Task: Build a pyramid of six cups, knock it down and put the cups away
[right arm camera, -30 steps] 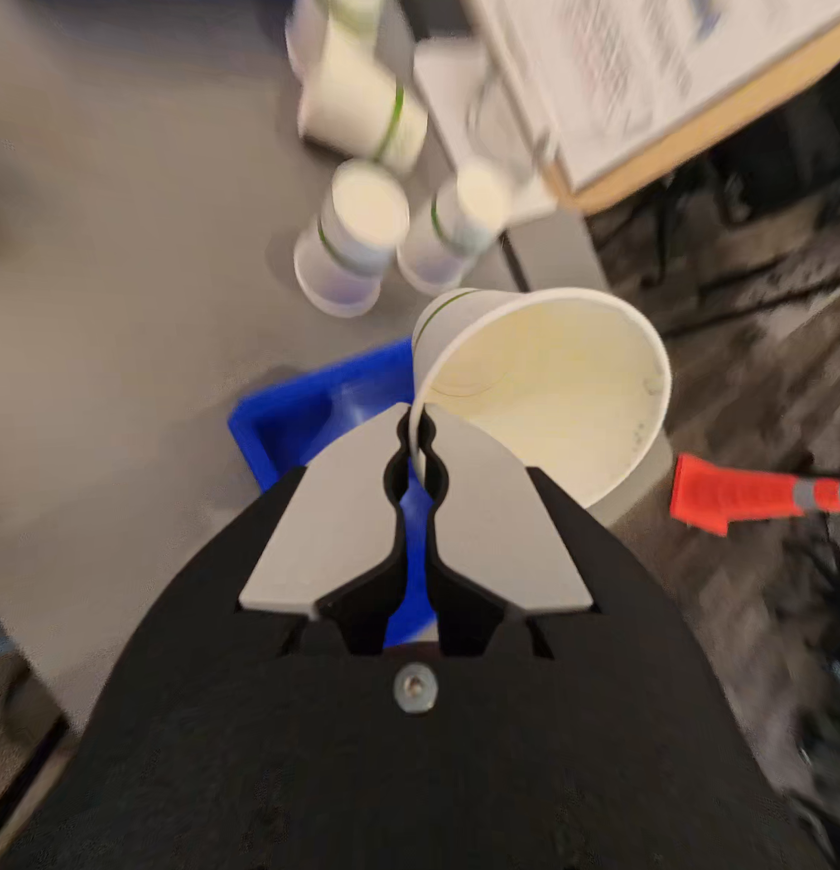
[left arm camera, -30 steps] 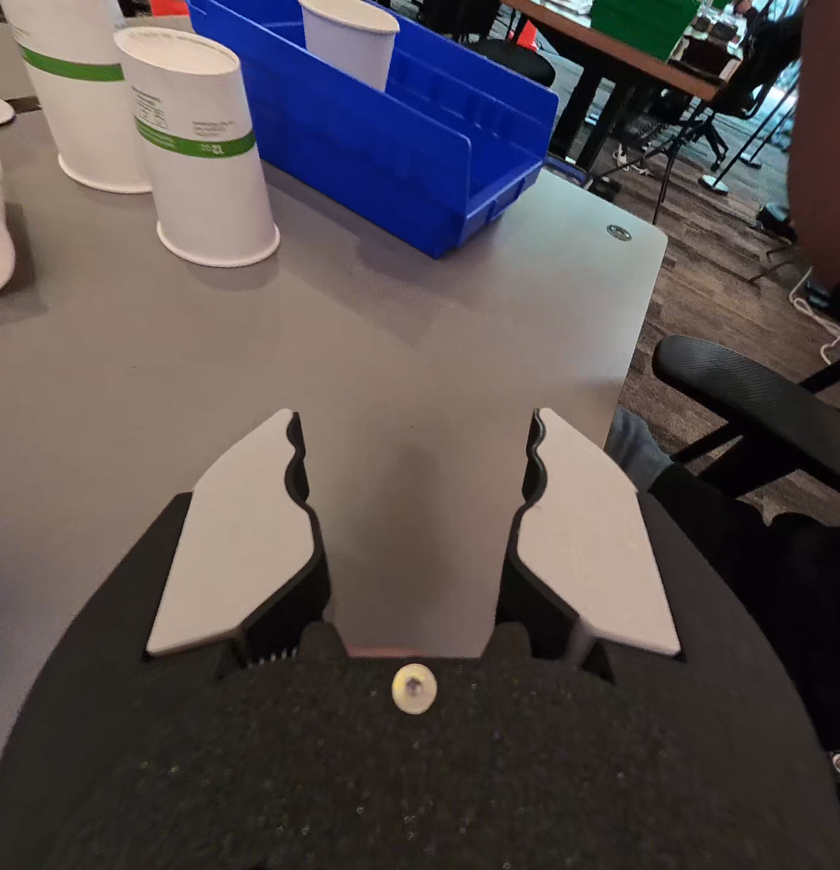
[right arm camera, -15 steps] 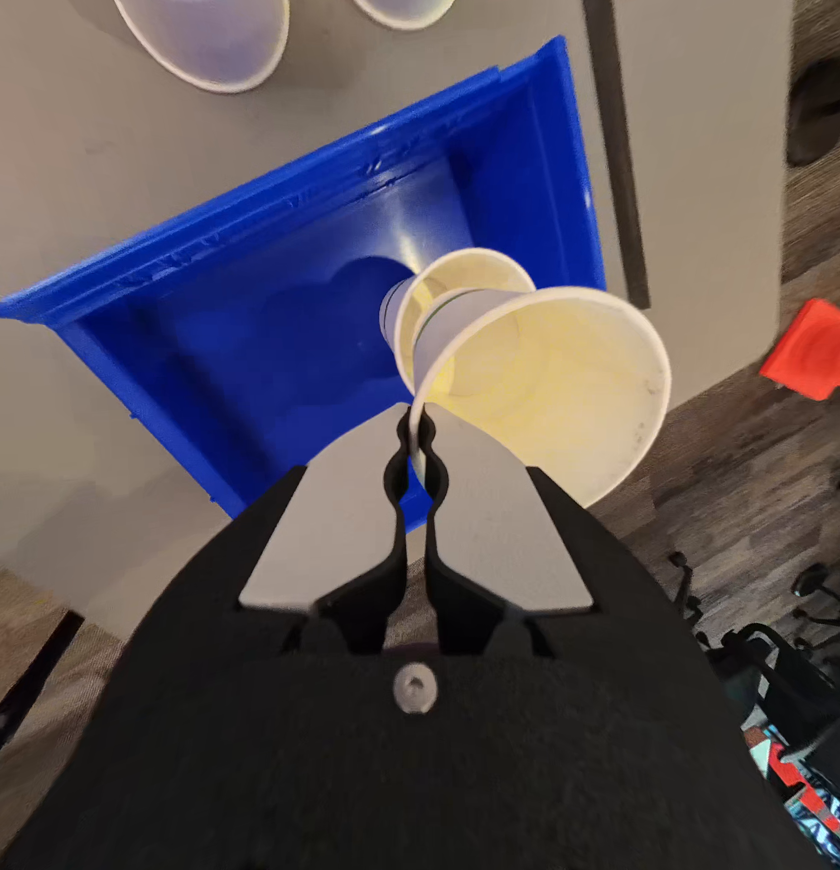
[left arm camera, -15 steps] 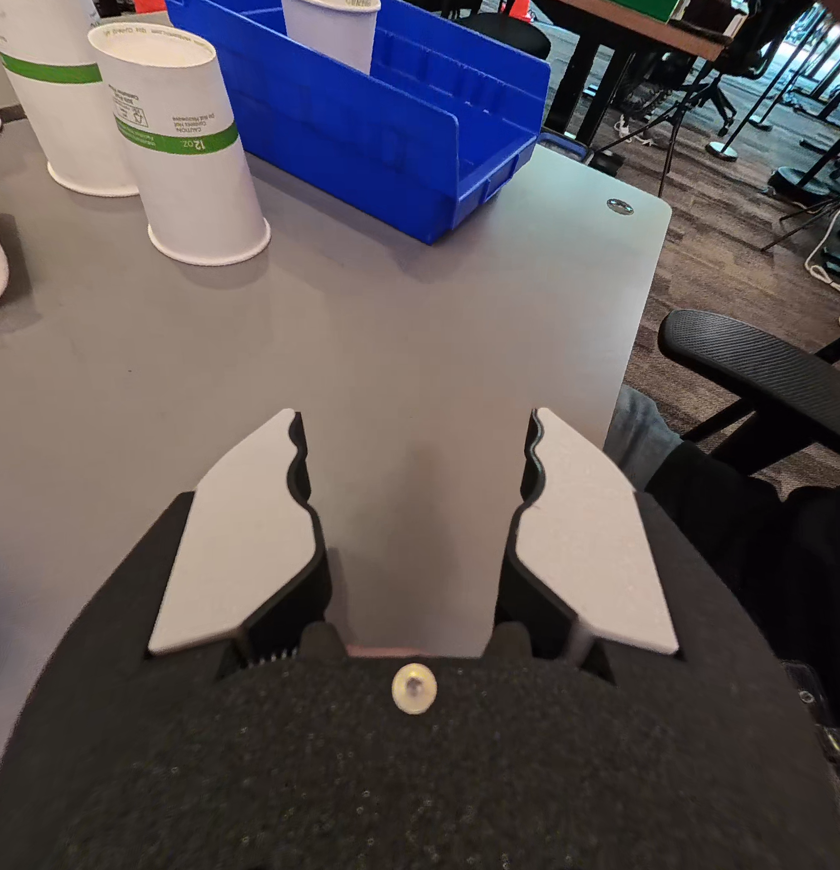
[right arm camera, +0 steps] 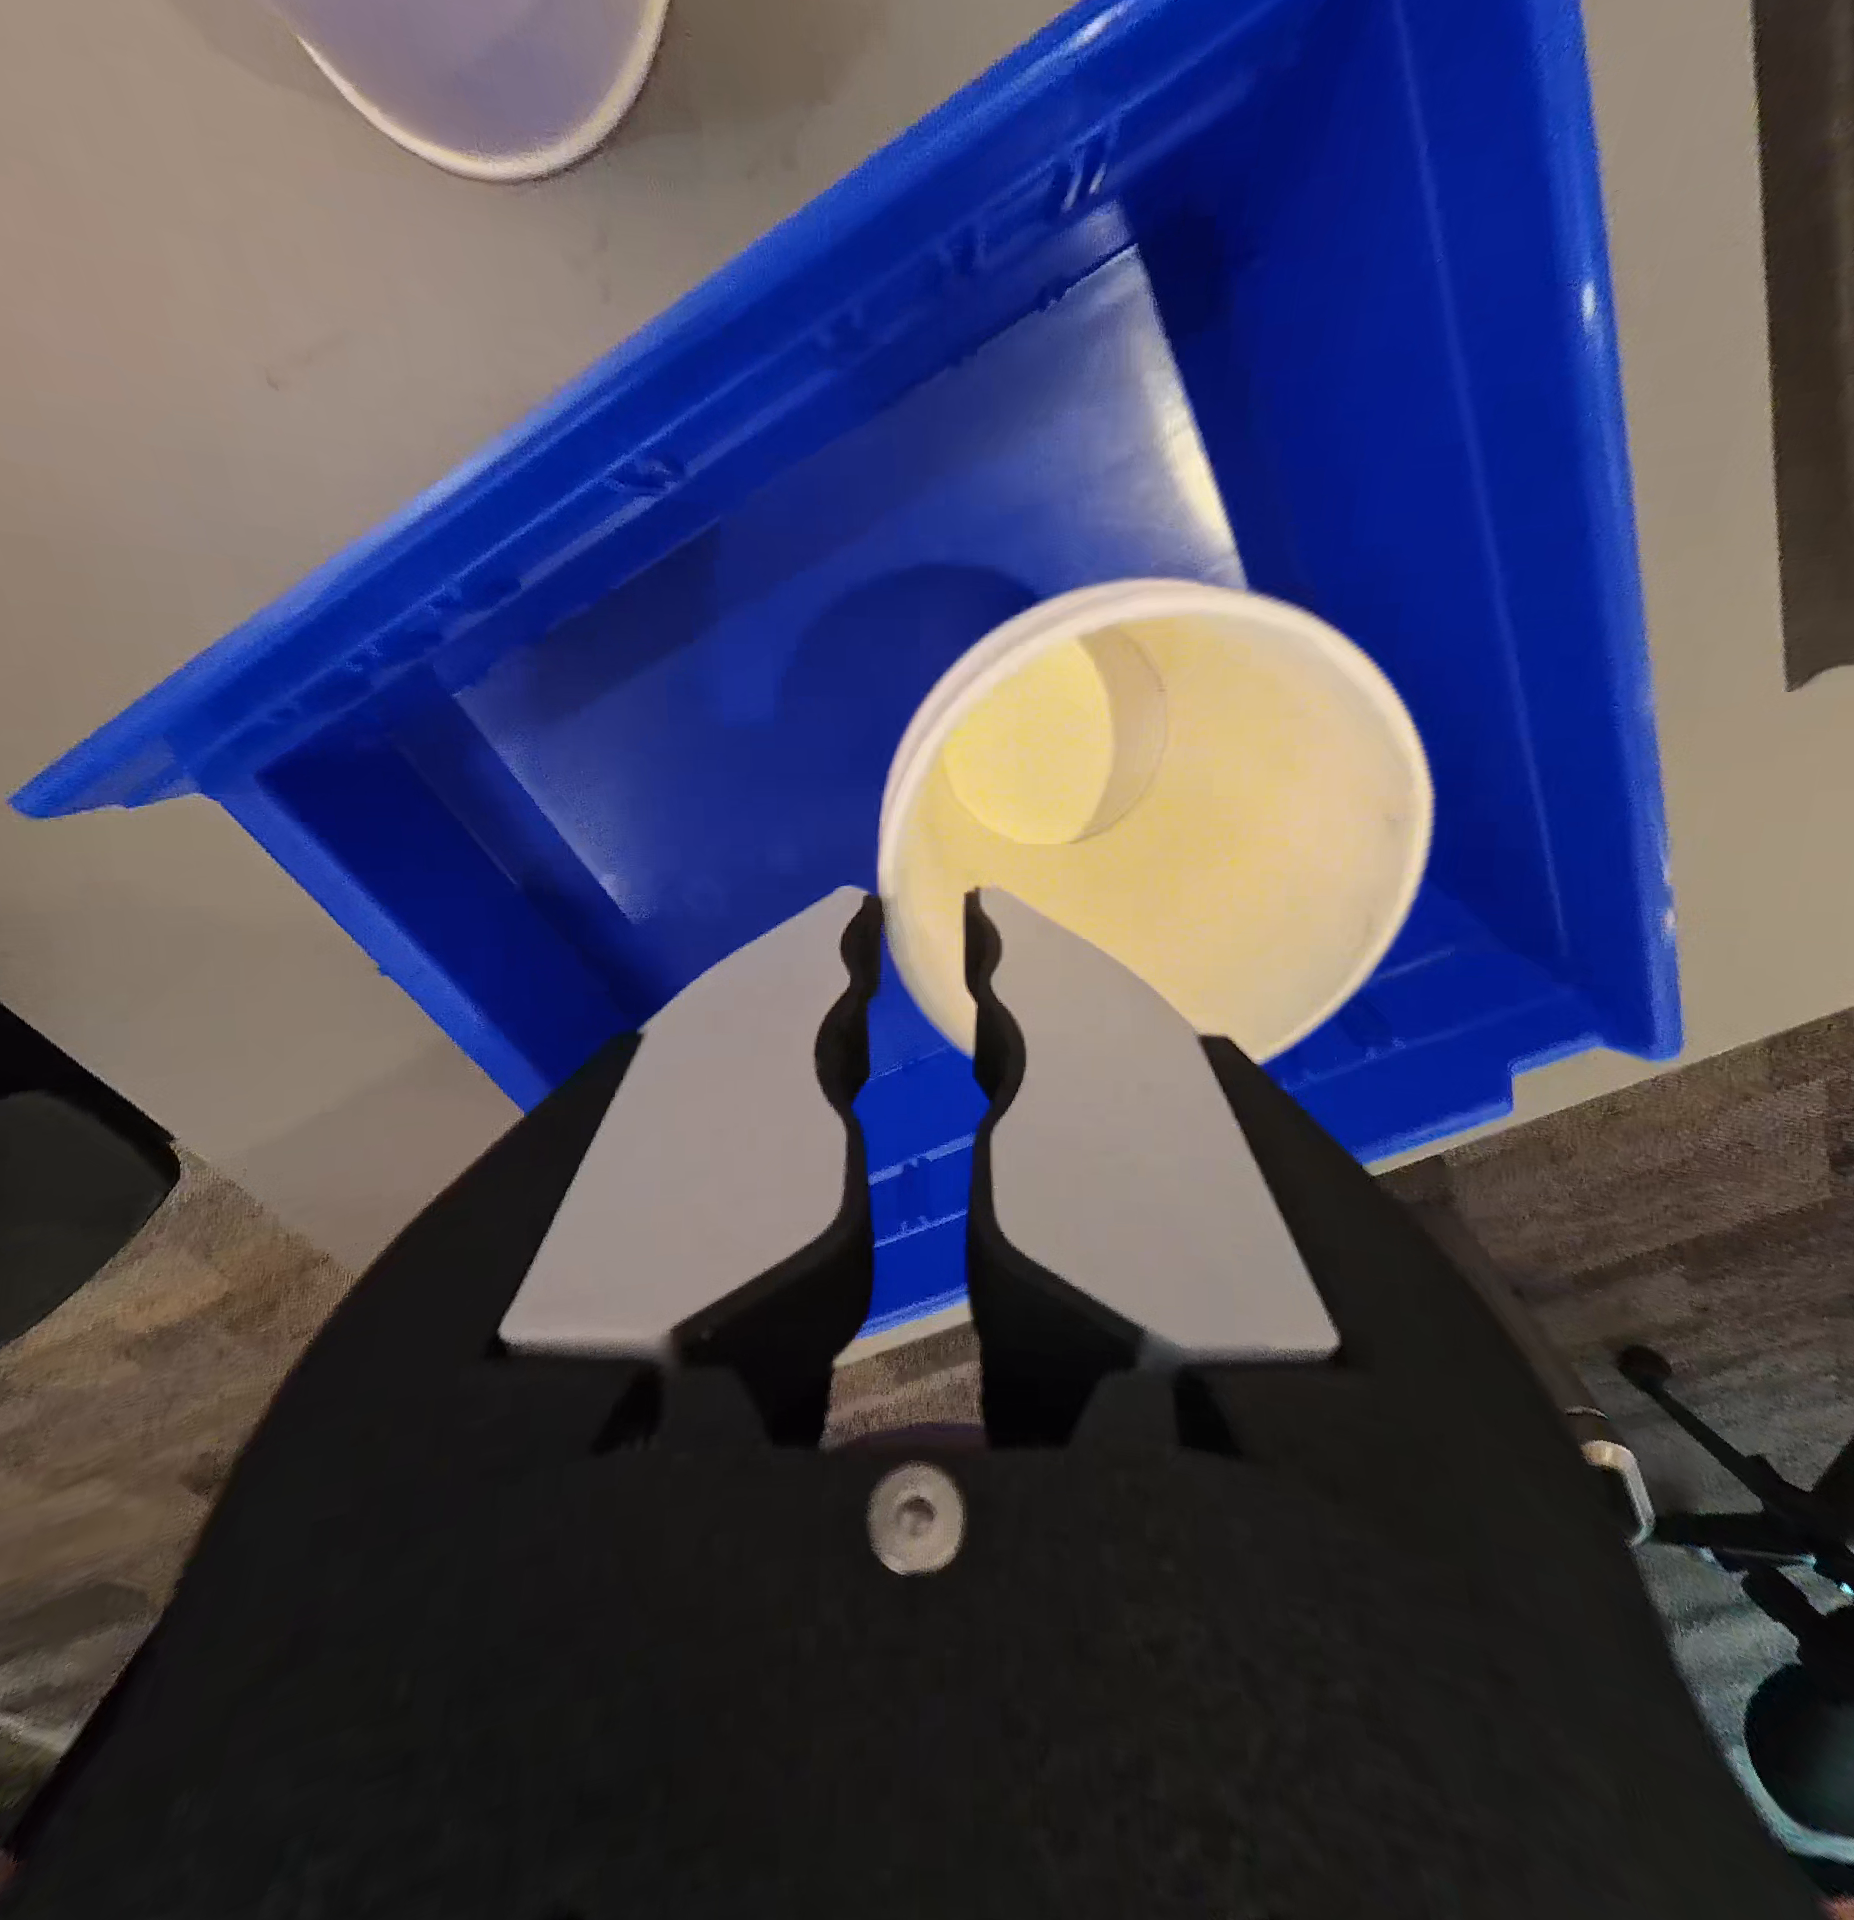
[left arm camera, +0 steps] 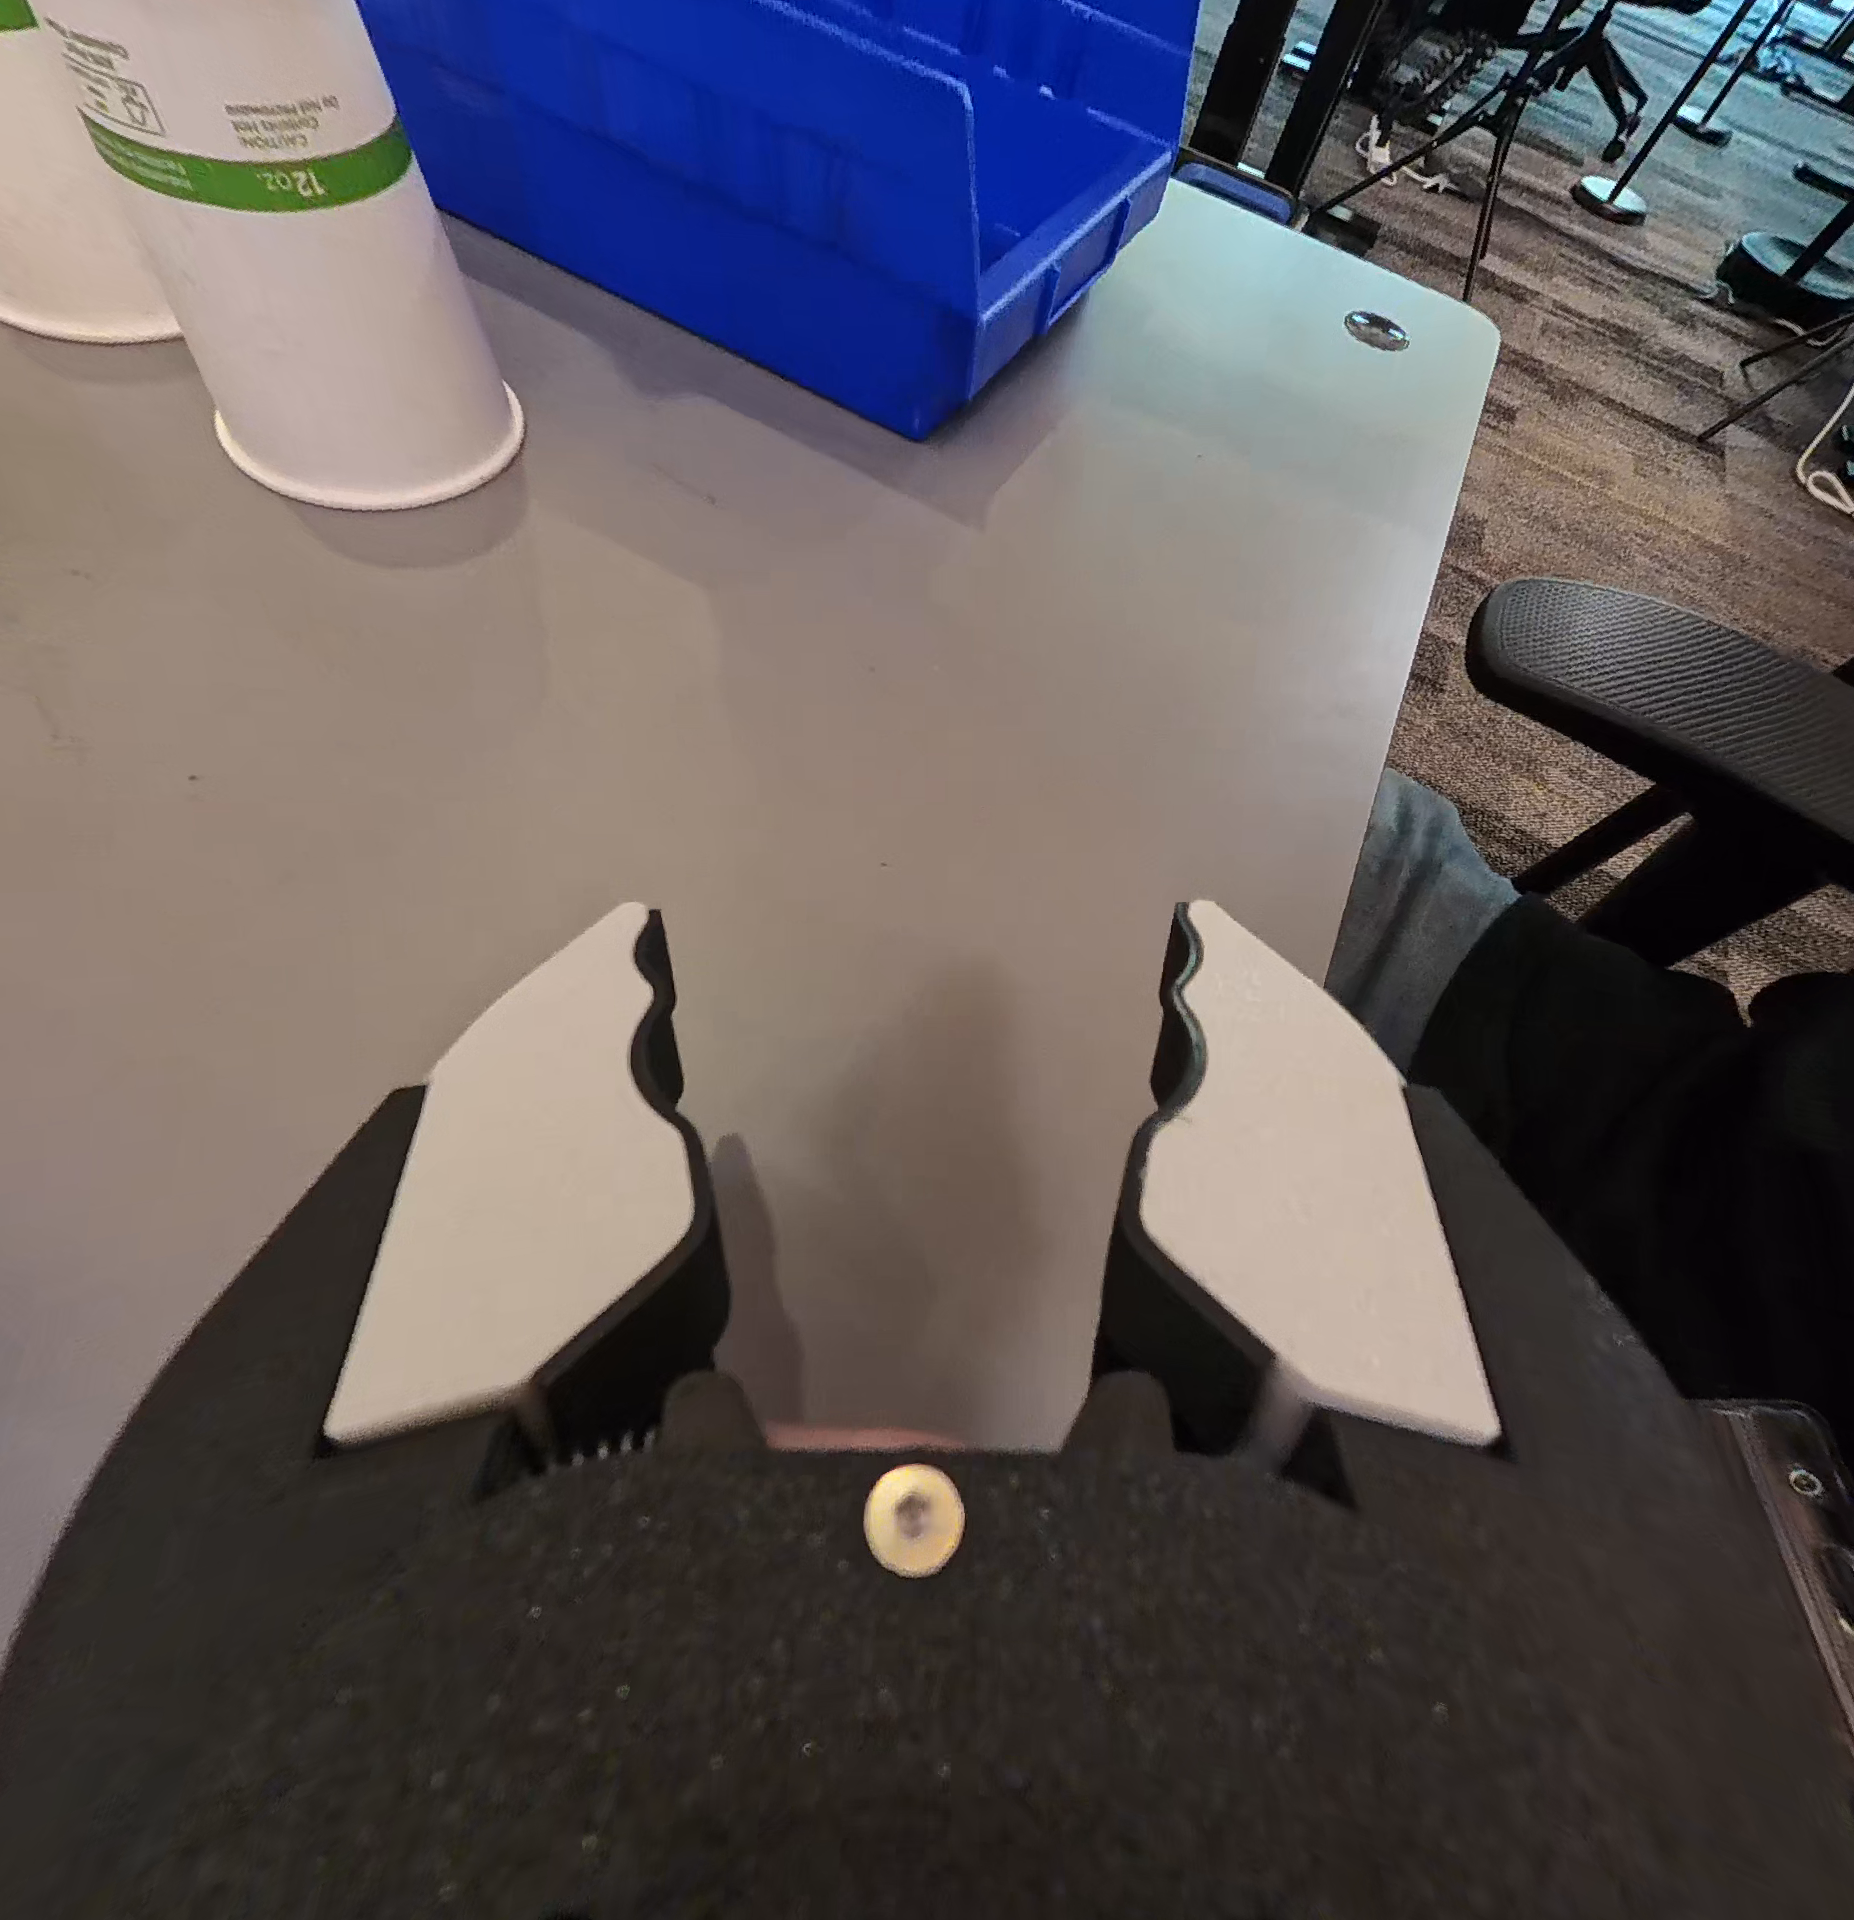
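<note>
two white paper cups (left arm camera: pixel 310 291) with green bands stand upside down near the far edge of the smooth grey tabletop (left arm camera: pixel 902 675), beside a glossy blue plastic bin (left arm camera: pixel 798 177). the left claw (left arm camera: pixel 918 997) gapes wide, empty. right wrist view: nested cups (right arm camera: pixel 1162 821) sit upright inside the bin (right arm camera: pixel 1422 364); the right claw (right arm camera: pixel 921 902) is narrowly parted astride the rim.

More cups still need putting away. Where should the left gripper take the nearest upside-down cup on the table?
Grip the nearest cup across its side wall, coming in level from the open left gripper. It stands rim-down, so the rim lies on the table, and the wall narrows upward.
</note>
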A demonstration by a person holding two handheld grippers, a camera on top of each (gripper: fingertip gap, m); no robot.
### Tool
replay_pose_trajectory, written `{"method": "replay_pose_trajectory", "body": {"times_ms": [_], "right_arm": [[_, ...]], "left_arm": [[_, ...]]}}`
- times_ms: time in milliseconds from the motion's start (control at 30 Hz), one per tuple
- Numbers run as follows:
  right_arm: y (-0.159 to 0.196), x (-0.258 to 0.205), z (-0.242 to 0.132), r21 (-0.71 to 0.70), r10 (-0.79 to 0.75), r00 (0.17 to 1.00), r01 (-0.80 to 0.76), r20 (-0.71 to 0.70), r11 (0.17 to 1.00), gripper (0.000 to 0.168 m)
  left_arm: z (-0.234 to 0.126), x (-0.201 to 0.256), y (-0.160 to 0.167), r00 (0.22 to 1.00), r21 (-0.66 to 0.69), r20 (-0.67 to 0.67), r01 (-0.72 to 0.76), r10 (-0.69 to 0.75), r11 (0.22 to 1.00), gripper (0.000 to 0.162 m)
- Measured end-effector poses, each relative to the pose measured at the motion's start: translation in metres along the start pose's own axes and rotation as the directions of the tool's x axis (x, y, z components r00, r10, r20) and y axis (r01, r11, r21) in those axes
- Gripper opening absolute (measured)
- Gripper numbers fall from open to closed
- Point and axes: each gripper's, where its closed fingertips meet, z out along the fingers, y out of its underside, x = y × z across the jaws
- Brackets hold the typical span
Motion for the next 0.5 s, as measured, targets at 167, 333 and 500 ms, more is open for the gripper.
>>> {"method": "replay_pose_trajectory", "body": {"times_ms": [167, 333, 500], "right_arm": [[-0.027, -0.033, -0.045, 0.361, -0.004, 0.994, 0.043, -0.107, 0.932, 0.027], [-0.079, -0.151, -0.080, 0.905, 0.052, 0.997, 0.031, -0.059, 0.425, 0.051], [-0.085, -0.255, -0.023, 0.973, 0.070, 0.997, -0.042, 0.027, 0.229, 0.052]], "left_arm": [[0.000, -0.003, 0.001, 1.000, -0.003, 0.009, -0.002, 0.002, 1.000, 0.089], [-0.002, -0.011, 0.000, 0.999, -0.009, 0.021, 0.025, -0.025, 1.000, 0.089], [-0.023, -0.036, -0.031, 1.000, -0.089, 0.015, -0.021, 0.022, 0.996, 0.086]]}}
